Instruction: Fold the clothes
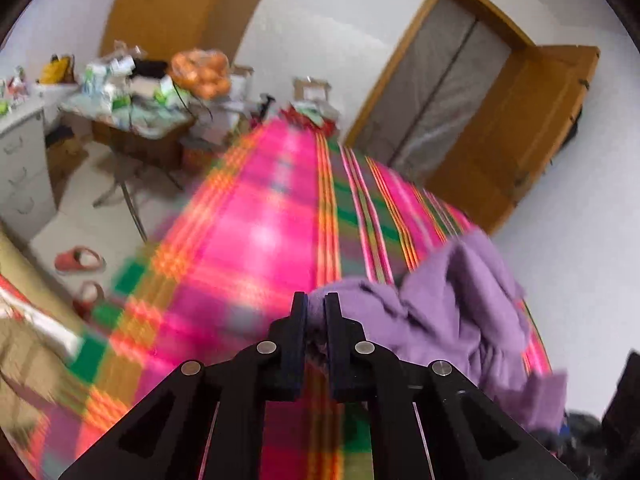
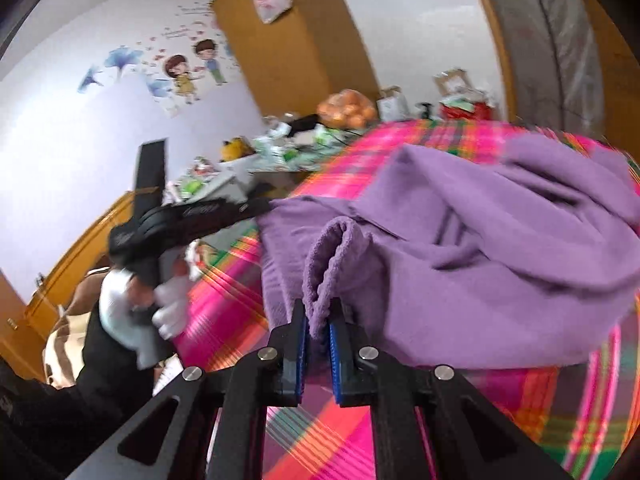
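Purple garment (image 2: 480, 256); pink-green-orange plaid bedspread (image 1: 256, 224); black tools, blue pads (image 2: 335, 356).

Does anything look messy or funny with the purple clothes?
Yes. The purple garment is bunched in crumpled folds on the pink plaid bedspread, not flat. The left gripper and right gripper each pinch a bit of it. Nothing looks torn or spilled, though the pictures are blurry.

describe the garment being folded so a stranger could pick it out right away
Find the bed with the bright pink, green and orange plaid blanket. Bunched on it lies a soft purple garment, pinched by the left gripper and right gripper. It is the only plain, unpatterned cloth there.
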### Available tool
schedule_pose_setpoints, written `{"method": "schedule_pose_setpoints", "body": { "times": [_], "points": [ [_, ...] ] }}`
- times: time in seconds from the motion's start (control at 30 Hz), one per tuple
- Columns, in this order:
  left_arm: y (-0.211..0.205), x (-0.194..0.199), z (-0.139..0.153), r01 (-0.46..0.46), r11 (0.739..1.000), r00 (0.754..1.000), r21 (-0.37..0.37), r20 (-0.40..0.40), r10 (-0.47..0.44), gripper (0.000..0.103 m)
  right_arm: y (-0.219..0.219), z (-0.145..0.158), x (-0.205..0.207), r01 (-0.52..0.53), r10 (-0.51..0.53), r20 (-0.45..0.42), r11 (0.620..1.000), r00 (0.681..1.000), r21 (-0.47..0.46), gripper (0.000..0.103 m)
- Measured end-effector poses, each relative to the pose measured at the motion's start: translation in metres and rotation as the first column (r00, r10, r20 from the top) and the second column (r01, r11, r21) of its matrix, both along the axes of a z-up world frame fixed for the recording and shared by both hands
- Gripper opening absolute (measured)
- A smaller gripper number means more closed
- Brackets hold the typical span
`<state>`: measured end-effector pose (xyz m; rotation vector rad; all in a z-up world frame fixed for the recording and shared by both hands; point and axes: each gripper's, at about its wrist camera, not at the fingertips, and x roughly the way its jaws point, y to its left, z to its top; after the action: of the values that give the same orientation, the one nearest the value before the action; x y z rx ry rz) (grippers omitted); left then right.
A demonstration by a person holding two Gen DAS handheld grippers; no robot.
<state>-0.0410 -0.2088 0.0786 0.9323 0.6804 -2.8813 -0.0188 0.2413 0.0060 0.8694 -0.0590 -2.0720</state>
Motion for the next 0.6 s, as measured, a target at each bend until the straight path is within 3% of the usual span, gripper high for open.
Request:
{"method": "schedule_pose_setpoints", "body": {
  "times": [0.17, 0.2, 0.3, 0.4, 0.6],
  "points": [
    [-0.031, -0.026, 0.037, -0.083, 0.992, 0.994, -0.093, -0.077, 0.076, 0.007, -0.044, 0.005, -0.006, -0.081, 0.081, -0.018, 0.996, 0.997, -0.044, 0.012],
    [-0.039, -0.028, 0.037, -0.089, 0.991, 0.994, -0.101, -0.07, 0.082, 0.0, -0.053, -0.007, -0.009, -0.1, 0.1, 0.017, 0.995, 0.995, -0.018, 0.014],
    [-0.069, -0.05, 0.015, -0.109, 0.987, 0.994, -0.118, 0.007, 0.11, 0.0, -0.067, -0.04, -0.014, -0.148, 0.142, 0.111, 0.988, 0.984, 0.048, 0.019],
    [-0.088, -0.057, -0.014, -0.111, 0.99, 0.988, -0.083, 0.097, 0.118, 0.0, -0.053, -0.049, -0.01, -0.185, 0.179, 0.126, 0.982, 0.976, 0.041, 0.024],
    [-0.059, 0.002, -0.029, 0.002, 1.0, 0.998, 0.022, 0.063, -0.004, 0.002, -0.008, -0.025, -0.009, -0.175, 0.176, -0.018, 0.983, 0.984, 0.048, 0.041]
  ]
}}
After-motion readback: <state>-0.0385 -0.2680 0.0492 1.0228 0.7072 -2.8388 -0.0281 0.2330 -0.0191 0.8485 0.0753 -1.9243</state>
